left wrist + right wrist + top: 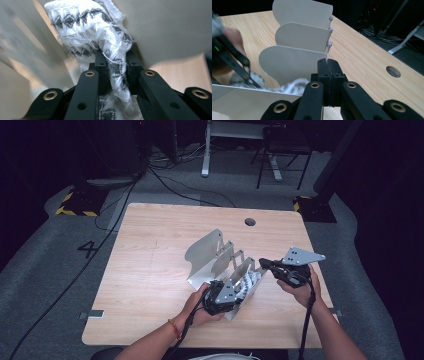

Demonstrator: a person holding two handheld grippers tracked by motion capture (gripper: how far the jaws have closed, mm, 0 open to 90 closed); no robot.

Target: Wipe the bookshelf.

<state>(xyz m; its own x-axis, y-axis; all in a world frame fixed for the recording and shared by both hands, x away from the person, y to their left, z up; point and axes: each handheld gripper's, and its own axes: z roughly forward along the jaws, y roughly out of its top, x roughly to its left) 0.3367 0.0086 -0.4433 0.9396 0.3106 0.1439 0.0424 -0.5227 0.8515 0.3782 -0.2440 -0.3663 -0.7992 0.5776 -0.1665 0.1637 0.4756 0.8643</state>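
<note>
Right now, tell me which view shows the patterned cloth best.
The left gripper view: the white-and-black cloth sits close up, pinched in the left tool. The high view shows a small patch in the metal rack; the right gripper view shows a bit behind a divider.

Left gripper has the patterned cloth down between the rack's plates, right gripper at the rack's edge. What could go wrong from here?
1. The cloth has loose threads; they could snag on a plate edge of the metal rack.
2. The right gripper, shut at the rack's end, seems to steady it; if it slips, the rack may shift.
3. The left gripper pinches only a fold, which could slip out.
</note>
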